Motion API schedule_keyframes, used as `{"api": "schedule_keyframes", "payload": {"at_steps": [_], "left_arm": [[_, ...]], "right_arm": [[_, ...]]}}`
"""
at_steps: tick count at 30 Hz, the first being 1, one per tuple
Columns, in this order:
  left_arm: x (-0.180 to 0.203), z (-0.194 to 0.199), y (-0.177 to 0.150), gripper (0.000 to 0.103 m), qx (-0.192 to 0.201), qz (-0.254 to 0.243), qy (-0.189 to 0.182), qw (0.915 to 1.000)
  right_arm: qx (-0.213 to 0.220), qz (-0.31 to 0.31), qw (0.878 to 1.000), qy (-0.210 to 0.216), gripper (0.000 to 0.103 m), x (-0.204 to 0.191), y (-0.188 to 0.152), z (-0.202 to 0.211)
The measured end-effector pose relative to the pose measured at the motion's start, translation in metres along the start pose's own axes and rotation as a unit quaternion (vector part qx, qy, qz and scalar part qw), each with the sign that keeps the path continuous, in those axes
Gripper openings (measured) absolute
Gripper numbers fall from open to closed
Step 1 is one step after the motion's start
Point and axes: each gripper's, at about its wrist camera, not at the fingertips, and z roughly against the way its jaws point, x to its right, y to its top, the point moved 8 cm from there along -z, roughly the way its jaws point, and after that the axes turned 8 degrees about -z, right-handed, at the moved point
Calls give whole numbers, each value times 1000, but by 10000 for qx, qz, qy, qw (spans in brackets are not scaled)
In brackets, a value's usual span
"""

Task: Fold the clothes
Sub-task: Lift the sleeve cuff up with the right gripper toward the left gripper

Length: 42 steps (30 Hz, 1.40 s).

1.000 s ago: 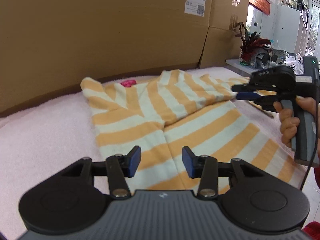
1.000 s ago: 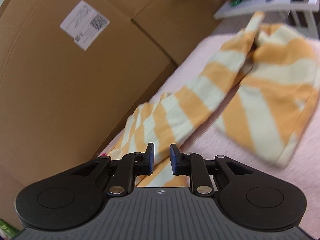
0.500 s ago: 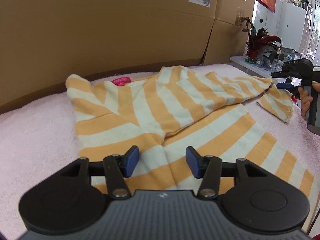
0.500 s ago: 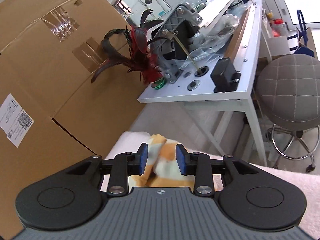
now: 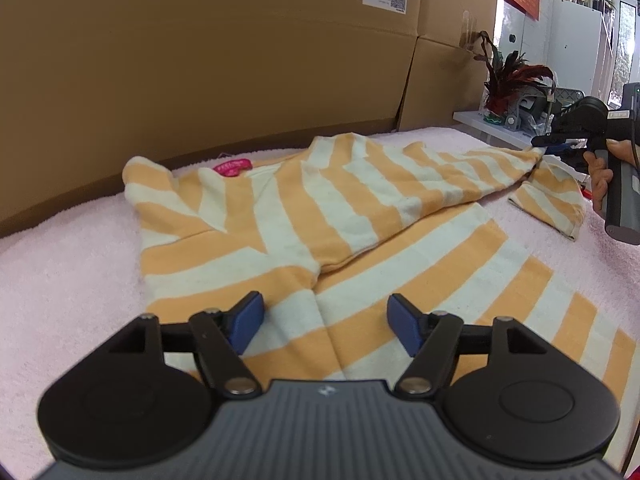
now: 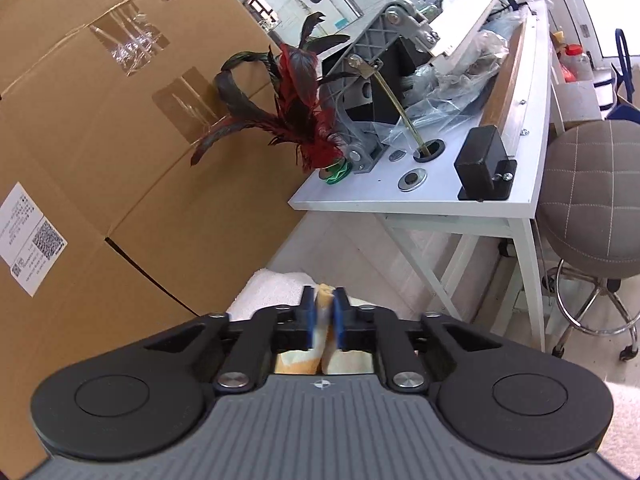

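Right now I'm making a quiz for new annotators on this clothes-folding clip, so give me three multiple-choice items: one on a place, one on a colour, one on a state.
1. Where does the pink tag lie?
A. at the far end of the striped garment, near the cardboard boxes
B. between the left gripper fingers
C. on the white table

2. What colours are the garment's stripes?
A. blue and grey
B. orange and cream
C. red and black

3. How is the right gripper?
A. wide open, nothing in it
B. shut on the garment's sleeve
C. lying on the stool

Answers: 1 A, the tag sits by the neckline, next to the boxes. 2 B, both views show it. 3 B, striped cloth is pinched between its pads.
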Motion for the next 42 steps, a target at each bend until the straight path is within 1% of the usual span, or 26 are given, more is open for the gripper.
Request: {"api": "schedule_keyframes", "payload": {"at_steps": [6, 8, 10, 12, 13, 14, 16, 18, 21, 23, 25, 27, 30, 31, 34, 37, 39, 40, 42], "left_arm": [[-1, 4, 6, 69, 3, -27, -48, 10000], [-3, 9, 13, 62, 22, -82, -60, 9999], [-6, 13, 27, 60, 26, -163, -113, 9998], [-11, 13, 43, 50, 96, -192, -184, 9996], [-12, 10, 52, 41, 106, -213, -209, 9995], [-14, 5, 60, 37, 95, -232, -222, 9994], [-15, -10, 74, 35, 60, -188, -301, 9994], [-17, -28, 88, 36, 13, -15, -499, 9988], [-22, -58, 100, 20, -158, 347, -688, 9969], [-22, -79, 103, 0, -319, 517, -753, 9953], [-21, -97, 100, 0, -499, 574, -709, 9946], [-19, -110, 96, 0, -596, 571, -603, 9948], [-19, -115, 94, 0, -543, 645, -599, 9946], [-19, -116, 94, 2, -527, 664, -622, 9945], [-19, -115, 95, 37, -455, 701, -696, 9941], [-15, -115, 97, 23, -454, 535, -648, 9954], [-12, -117, 100, 17, -484, 445, -639, 9958], [-10, -119, 101, 8, -506, 411, -637, 9958], [-8, -122, 101, 6, -534, 321, -566, 9965]], "right_arm": [[34, 86, 10000, -11, 8, -5, 7, 7], [33, 177, 9998, 61, 8, -10, 9, 10], [27, 249, 9996, 130, 8, -15, 12, 14], [41, 288, 9993, 256, 8, -22, 17, 18], [33, 332, 9989, 328, 7, -27, 20, 19], [25, 377, 9985, 400, 7, -32, 23, 20], [-56, 369, 9979, 521, 7, -39, 27, 21], [-211, 293, 9974, 625, 7, -45, 30, 19], [-392, 286, 9956, 807, 7, -55, 30, 19], [-551, 180, 9932, 1014, 7, -61, 30, 21], [-724, 31, 9897, 1237, 7, -67, 30, 21], [-870, -20, 9865, 1386, 7, -74, 30, 22], [-981, 65, 9833, 1534, 7, -87, 30, 24], [-1007, 81, 9824, 1572, 7, -91, 30, 25], [-1088, 91, 9800, 1665, 7, -101, 30, 25], [-1133, 132, 9787, 1709, 7, -111, 31, 27], [-1204, 62, 9757, 1828, 7, -116, 32, 29], [-1215, 16, 9742, 1900, 7, -119, 33, 31], [-1189, -15, 9724, 2009, 7, -124, 36, 35]]}}
